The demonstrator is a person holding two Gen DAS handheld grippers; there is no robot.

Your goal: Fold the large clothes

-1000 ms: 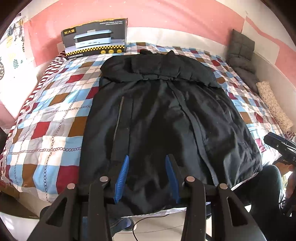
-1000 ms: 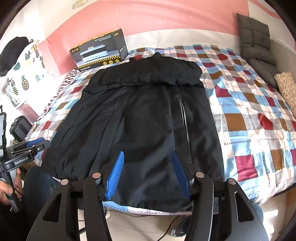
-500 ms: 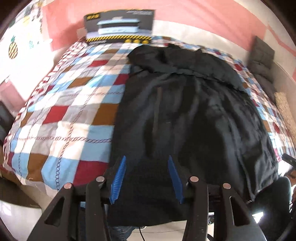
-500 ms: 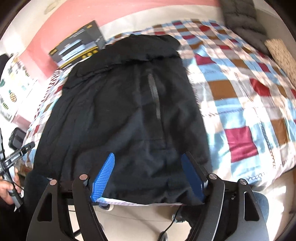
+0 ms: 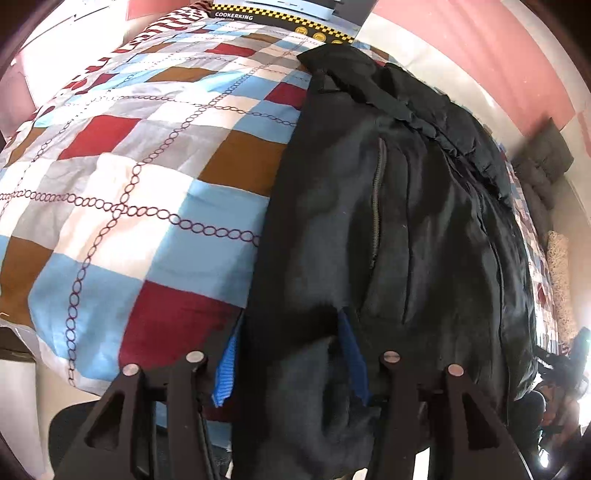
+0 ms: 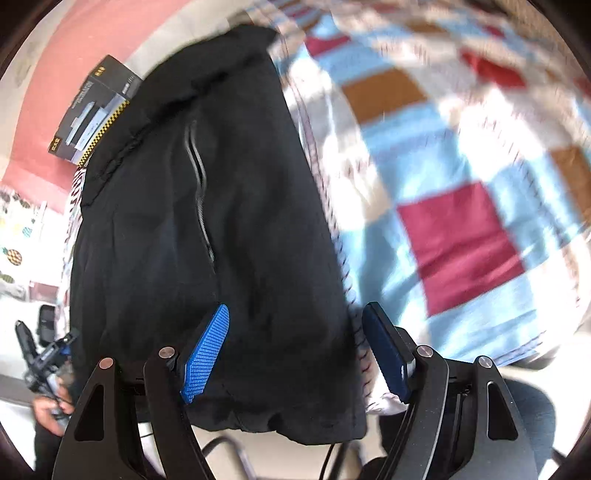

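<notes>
Because the black coat (image 5: 399, 236) lies spread along the bed with its hem hanging over the near edge of the checked quilt (image 5: 122, 192), the grab at the two bottom corners is where things could slip. The left gripper (image 5: 291, 354) has its blue pads on either side of a bunched lump of hem at the coat's left corner, and its jaws have just been opening; whether the pads press the cloth cannot be told, since the fabric hides part of them. The right gripper (image 6: 295, 347) stands wide apart over the coat's right corner, one pad above the dark cloth and the other over the quilt's border, clasping nothing; its jaws too have just been opening. Closing there may well pinch the quilt along with the coat and drag the bedding when the hem is lifted. A shallow bite on slick, padded fabric may let one corner slide free, leaving a skewed fold. At the far edge of the bed, the cooker box (image 5: 295, 14) sits near the collar and might be nudged if the coat shifts that way.
</notes>
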